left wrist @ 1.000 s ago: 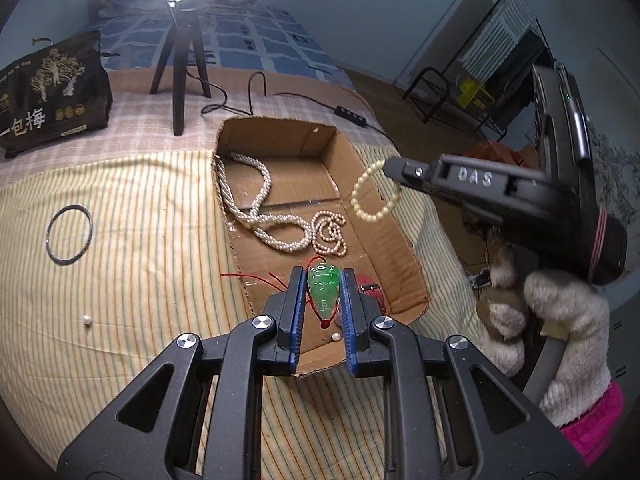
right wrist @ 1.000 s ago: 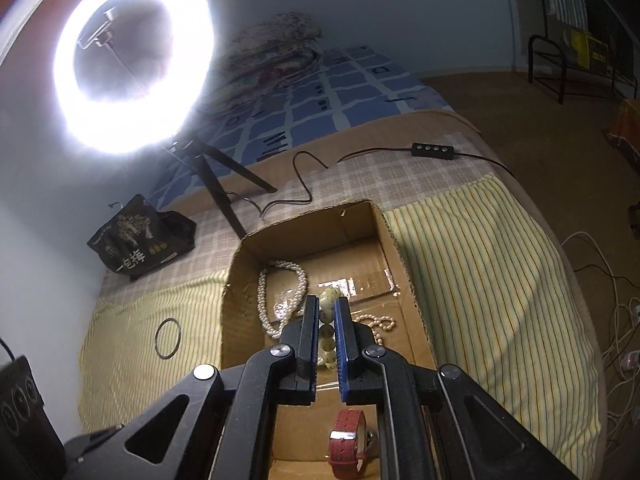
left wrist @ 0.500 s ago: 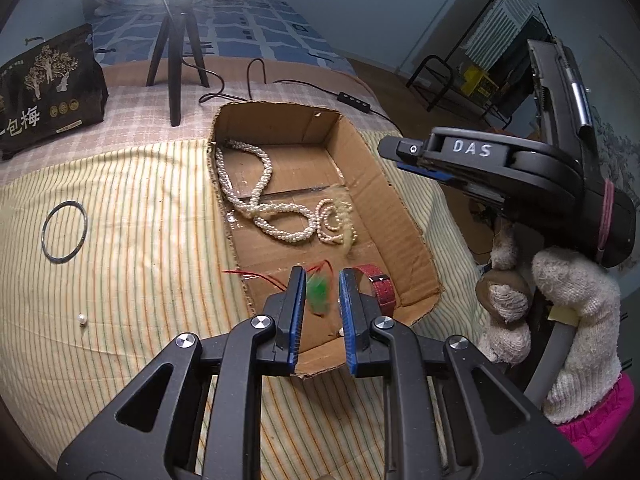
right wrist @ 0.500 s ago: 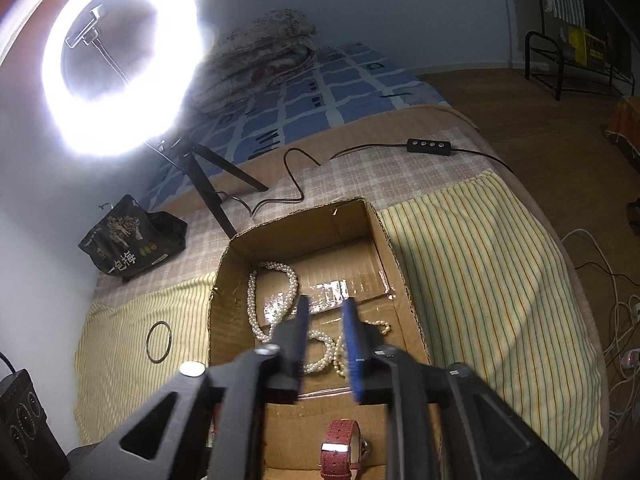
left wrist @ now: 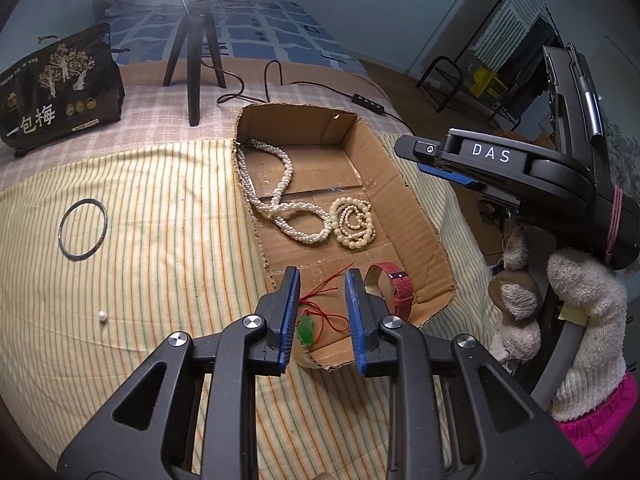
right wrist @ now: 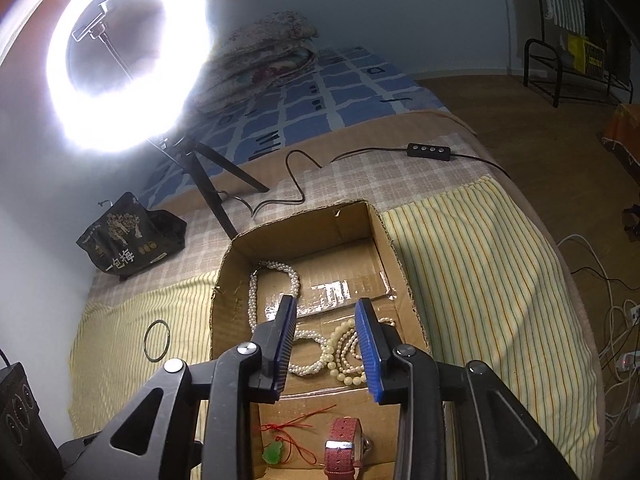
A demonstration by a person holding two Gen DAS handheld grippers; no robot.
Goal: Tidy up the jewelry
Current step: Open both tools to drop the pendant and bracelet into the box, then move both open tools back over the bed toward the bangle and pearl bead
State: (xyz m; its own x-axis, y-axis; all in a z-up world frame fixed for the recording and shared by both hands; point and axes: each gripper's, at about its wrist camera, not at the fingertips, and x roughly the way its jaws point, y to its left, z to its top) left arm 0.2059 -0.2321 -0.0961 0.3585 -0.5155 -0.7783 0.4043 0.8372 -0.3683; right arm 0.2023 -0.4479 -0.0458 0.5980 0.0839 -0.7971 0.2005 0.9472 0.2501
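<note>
A shallow cardboard box [left wrist: 424,216] sits on the striped cloth of the bed [left wrist: 160,264], toward the bed's right edge as the left wrist view shows it. Inside the box, at its far left corner, a long pearl necklace [left wrist: 276,200] lies in loops; just beside it, nearer the right wall, a coiled cream bead bracelet [left wrist: 354,224] rests on the box floor. At the near end of the box lie a green pendant on a red cord [left wrist: 306,328] and, near it by the right wall, a red watch [left wrist: 396,284] standing on its strap.

The left claw [left wrist: 322,312] hovers over the near end of the box, its jaws opening — the pendant is seen between the blue pads but lies on the cardboard below, not pinched. The right claw [right wrist: 326,344] hangs over the middle of the box with its jaws spread and nothing between them; the bead bracelet lies on the box floor under the gap. A gloved hand [left wrist: 576,320] holds the right claw's handle.

Out on the striped cloth, well apart from the box toward the bed's left edge, lie a thin metal bangle [left wrist: 83,227] and a single loose pearl [left wrist: 103,316] — both outside the box.
</note>
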